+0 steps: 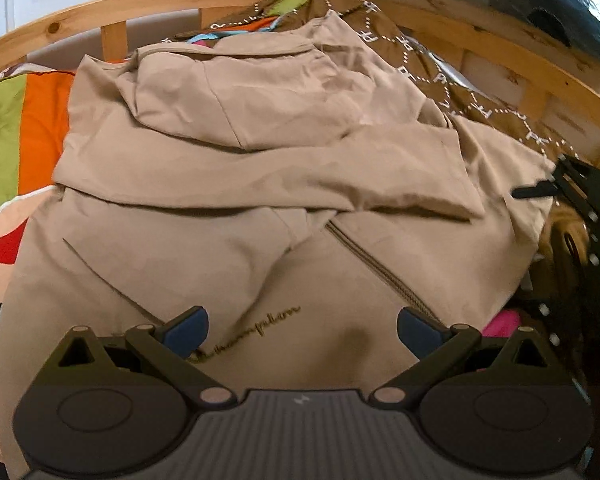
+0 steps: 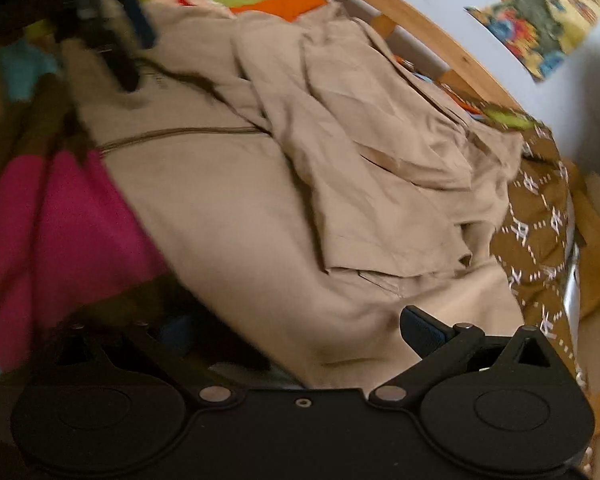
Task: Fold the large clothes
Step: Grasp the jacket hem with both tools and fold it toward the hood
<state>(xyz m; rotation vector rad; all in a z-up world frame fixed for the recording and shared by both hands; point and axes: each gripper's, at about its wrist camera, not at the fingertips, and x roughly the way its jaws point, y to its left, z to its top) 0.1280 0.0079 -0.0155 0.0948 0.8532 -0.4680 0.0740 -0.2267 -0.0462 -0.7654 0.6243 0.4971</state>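
Note:
A beige zip hoodie (image 1: 236, 184) lies spread on the bed, hood at the far end and one sleeve (image 1: 340, 176) folded across the chest. My left gripper (image 1: 302, 332) hovers open just over the embroidered script on the chest, with nothing between its blue pads (image 1: 186, 330). My right gripper (image 2: 296, 332) is open at the hoodie's (image 2: 228, 200) side edge, and the beige fabric lies between its spread fingers. Its left finger is blurred and partly hidden. The left wrist view shows the right gripper (image 1: 572, 192) at the hoodie's right edge. The left gripper (image 2: 112, 40) appears blurred at the top left of the right wrist view.
A colourful striped bedspread (image 1: 24, 136) covers the bed under the hoodie. A wooden slatted bed frame (image 1: 112, 4) curves around the far side. A brown patterned cloth (image 2: 536, 216) lies beside the hoodie, and a pink cloth (image 2: 48, 216) on the near side. A poster (image 2: 540, 12) hangs on the wall.

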